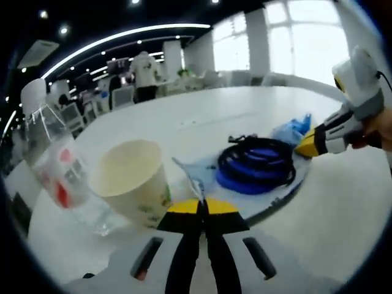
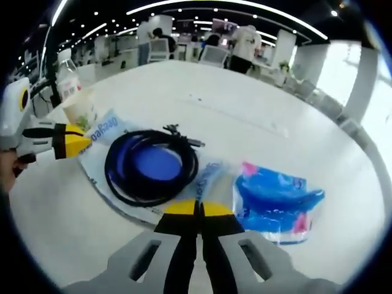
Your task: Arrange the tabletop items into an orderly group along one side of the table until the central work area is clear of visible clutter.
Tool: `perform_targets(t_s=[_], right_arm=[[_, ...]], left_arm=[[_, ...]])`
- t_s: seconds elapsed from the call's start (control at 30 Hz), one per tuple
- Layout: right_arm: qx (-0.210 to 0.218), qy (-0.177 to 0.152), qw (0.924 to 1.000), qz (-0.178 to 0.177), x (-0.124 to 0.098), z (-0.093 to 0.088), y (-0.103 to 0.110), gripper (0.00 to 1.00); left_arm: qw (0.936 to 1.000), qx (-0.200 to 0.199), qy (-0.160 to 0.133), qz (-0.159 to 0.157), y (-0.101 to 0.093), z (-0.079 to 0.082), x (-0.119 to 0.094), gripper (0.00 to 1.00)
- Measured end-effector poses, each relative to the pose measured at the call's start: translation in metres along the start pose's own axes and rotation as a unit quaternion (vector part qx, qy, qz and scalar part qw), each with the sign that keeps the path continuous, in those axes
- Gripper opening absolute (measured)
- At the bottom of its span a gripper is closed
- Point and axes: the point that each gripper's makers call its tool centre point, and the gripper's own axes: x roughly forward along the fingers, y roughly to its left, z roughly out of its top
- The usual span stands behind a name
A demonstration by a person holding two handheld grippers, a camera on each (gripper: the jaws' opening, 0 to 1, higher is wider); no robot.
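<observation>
A clear plastic bag with blue print lies flat on the white table. A coiled black and blue cable rests on or in it; I cannot tell which. My left gripper is shut on the bag's edge, next to a cream paper cup and a clear water bottle. My right gripper is shut on the bag's opposite edge, beside a blue tissue packet. The coiled cable also lies ahead of my left gripper.
The right gripper enters the left gripper view from the right, by the blue packet. In the right gripper view, the left gripper sits near the cup and bottle. Chairs, desks and people stand beyond the table's far edge.
</observation>
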Motion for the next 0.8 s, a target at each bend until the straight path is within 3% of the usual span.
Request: perform_targets(t_s=[0.37,0.47,0.57,0.67,0.8], right_arm=[[0.018,-0.005,0.9998,-0.007,0.000,-0.002,0.001,0.02],[-0.014,-0.003,0.9999,-0.005,0.001,-0.002,0.005,0.04],[-0.040,-0.003,0.9992,-0.010,0.000,0.000,0.006,0.10],[-0.090,-0.017,0.9953,-0.032,-0.006,0.009,0.002,0.10],[-0.101,-0.033,0.9940,-0.026,-0.015,0.019,0.005,0.15]], left_arm=[[0.9998,-0.015,0.007,0.008,0.002,-0.006,0.002,0.00],[0.9993,-0.037,0.006,0.007,0.003,-0.006,0.002,0.01],[0.9985,-0.052,0.013,0.004,0.004,-0.010,0.002,0.08],[0.9992,-0.038,0.010,0.005,0.004,-0.007,-0.001,0.12],[0.9997,-0.021,0.010,-0.007,0.002,-0.003,-0.006,0.21]])
